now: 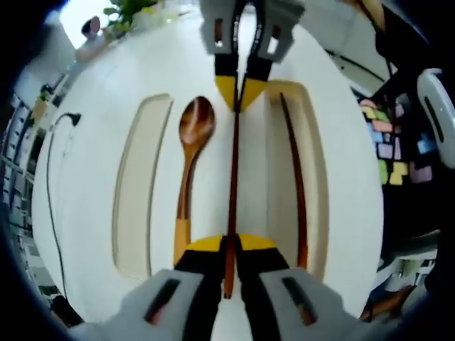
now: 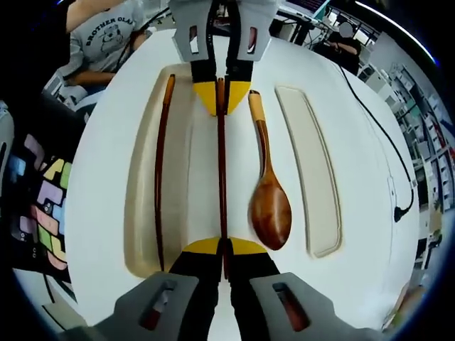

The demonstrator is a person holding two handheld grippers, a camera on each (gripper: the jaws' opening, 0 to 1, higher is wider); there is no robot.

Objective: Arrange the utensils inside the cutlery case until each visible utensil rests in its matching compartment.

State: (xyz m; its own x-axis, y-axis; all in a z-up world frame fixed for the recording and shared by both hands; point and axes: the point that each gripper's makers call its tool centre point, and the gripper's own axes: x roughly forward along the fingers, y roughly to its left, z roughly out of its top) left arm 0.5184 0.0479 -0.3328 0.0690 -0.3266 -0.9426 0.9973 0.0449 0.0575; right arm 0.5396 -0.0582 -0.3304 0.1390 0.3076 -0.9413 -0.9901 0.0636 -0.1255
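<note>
Here, both grippers' fingers (image 1: 229, 245) (image 2: 222, 246) clamp one chopstick (image 1: 233, 177), its ends hidden between them.

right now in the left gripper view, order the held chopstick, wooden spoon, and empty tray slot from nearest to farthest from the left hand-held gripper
1. held chopstick, clamped between the left hand-held gripper jaws.
2. wooden spoon, just left of it on the table.
3. empty tray slot, farther left.

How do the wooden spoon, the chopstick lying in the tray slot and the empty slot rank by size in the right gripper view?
1. Empty slot: looks longest and widest.
2. Chopstick in the slot: nearly as long, but very thin; the lens curves it, so the length order with the slot is unsure.
3. Wooden spoon: clearly shortest.
</note>
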